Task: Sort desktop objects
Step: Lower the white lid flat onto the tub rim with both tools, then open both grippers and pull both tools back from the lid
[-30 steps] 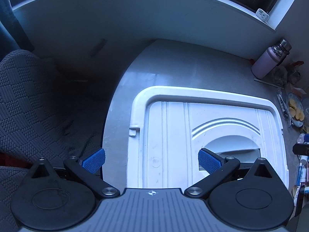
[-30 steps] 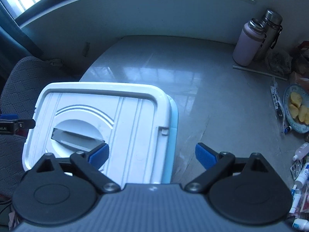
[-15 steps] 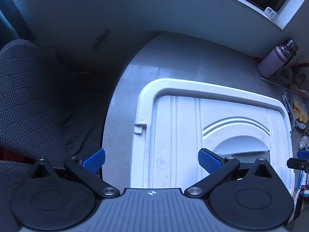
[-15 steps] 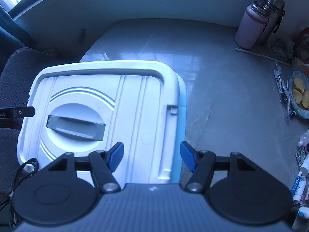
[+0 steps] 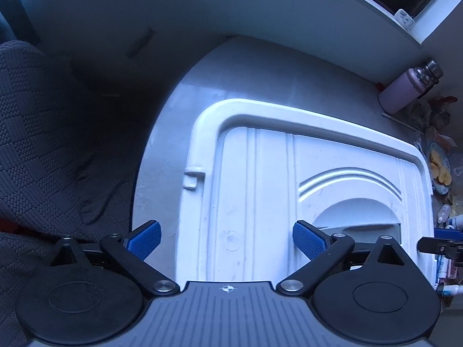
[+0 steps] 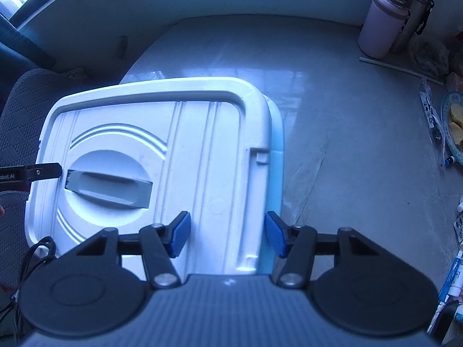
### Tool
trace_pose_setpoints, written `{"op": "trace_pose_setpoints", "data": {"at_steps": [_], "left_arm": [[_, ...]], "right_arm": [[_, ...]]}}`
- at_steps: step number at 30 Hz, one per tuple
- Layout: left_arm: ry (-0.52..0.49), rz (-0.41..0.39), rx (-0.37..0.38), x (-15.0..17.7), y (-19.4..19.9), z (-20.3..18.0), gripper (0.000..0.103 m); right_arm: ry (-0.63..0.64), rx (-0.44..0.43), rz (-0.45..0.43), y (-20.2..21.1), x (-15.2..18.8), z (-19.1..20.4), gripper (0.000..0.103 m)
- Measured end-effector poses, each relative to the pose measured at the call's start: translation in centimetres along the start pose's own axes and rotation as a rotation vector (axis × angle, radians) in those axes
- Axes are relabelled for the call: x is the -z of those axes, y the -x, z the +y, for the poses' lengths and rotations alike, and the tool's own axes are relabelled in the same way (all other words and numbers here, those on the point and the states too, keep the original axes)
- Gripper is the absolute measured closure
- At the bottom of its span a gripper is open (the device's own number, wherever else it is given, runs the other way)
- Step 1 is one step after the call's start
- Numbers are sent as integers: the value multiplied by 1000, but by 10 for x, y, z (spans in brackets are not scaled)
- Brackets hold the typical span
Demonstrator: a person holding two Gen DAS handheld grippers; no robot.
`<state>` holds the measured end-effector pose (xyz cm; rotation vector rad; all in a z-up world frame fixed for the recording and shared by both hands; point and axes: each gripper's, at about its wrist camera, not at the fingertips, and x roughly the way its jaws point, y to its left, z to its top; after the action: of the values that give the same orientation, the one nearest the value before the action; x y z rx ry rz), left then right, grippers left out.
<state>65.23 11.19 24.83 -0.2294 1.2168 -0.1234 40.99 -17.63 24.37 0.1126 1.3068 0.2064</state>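
Observation:
A storage box with a white lid (image 5: 260, 190) (image 6: 185, 150) and a light blue body (image 6: 276, 156) sits on the grey table. The lid has a grey handle (image 6: 110, 186) in a round recess. My left gripper (image 5: 225, 238) is open and empty over the lid's left edge, near its left latch (image 5: 192, 179). My right gripper (image 6: 227, 234) is open and empty, its jaws astride the lid's right rim below the right latch (image 6: 262, 157). The left gripper's fingertip (image 6: 43, 172) shows at the far left of the right wrist view.
A pink bottle (image 6: 379, 26) and a steel flask (image 6: 412, 8) stand at the back right. A plate of yellow food (image 6: 454, 124), a plastic packet (image 6: 432, 115) and several small tubes (image 6: 451, 280) lie along the right edge. A dark chair (image 5: 43, 150) is left of the table.
My right gripper has narrowed from wide open and moved over the lid's right rim. My left gripper has shifted left and back a little, staying open.

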Motion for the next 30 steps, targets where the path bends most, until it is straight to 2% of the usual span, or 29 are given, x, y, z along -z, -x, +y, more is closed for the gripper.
{"op": "trace_pose_setpoints", "data": {"at_steps": [4,18,30], "left_arm": [[4,1,1,1,0,-3,14],[-16,-6,20,2,0,-12,15],[-39,4,-4,5,-8,-20,15]], "right_arm": [[-5,1,-3,-2,-5,-4,52],[-21,33,-10,-12,-22,-22,53],[-41,32,-5,-36,-38,-28,53]]}}
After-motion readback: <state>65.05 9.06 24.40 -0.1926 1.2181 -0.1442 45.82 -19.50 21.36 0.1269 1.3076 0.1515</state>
